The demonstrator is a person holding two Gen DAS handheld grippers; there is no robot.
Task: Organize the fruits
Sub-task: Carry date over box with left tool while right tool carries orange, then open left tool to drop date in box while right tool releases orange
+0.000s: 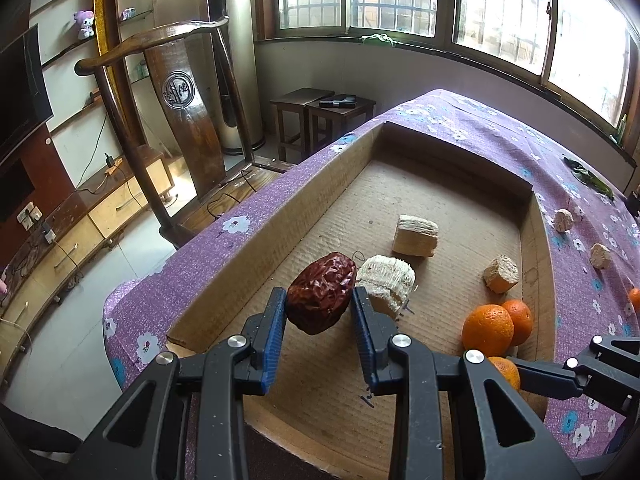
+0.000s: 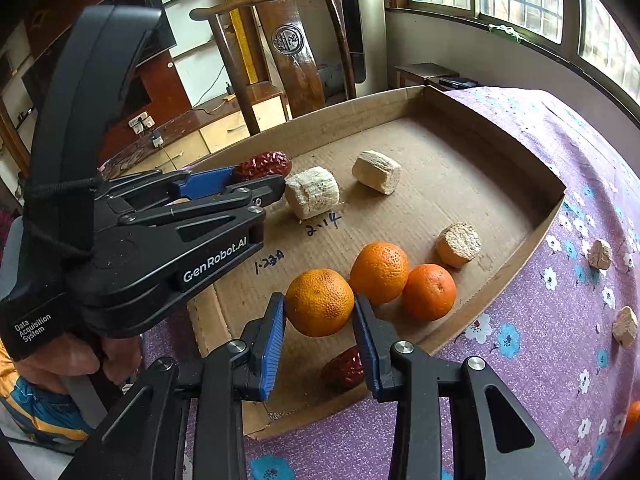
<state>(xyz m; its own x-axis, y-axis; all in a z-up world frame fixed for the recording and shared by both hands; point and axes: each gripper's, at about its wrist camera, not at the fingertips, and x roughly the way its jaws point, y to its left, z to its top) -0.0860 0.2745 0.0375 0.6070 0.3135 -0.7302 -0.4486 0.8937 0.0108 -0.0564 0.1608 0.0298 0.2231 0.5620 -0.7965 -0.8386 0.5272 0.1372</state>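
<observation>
A shallow cardboard tray [image 1: 256, 248] lies on a purple flowered cloth. My left gripper [image 1: 319, 295] is shut on a wrinkled dark red date [image 1: 322, 304], held just above the tray floor near a pale fibrous chunk [image 1: 386, 280]. In the right wrist view my right gripper [image 2: 319, 300] is shut on an orange [image 2: 319, 308] over the tray's near corner. Two more oranges [image 2: 380, 272] [image 2: 428, 291] rest on the tray [image 2: 460, 184] behind it. A second red date [image 2: 346, 368] lies below, partly hidden by the right finger. The left gripper [image 2: 260, 181] with its date [image 2: 262, 165] shows at the left.
Two other pale chunks [image 2: 376, 176] [image 2: 458, 245] sit in the tray. More chunks [image 2: 600, 254] [image 2: 624, 326] and an orange [image 2: 634, 416] lie on the cloth [image 2: 540, 360] to the right. A wooden chair [image 1: 188, 92] stands beyond the table's left edge.
</observation>
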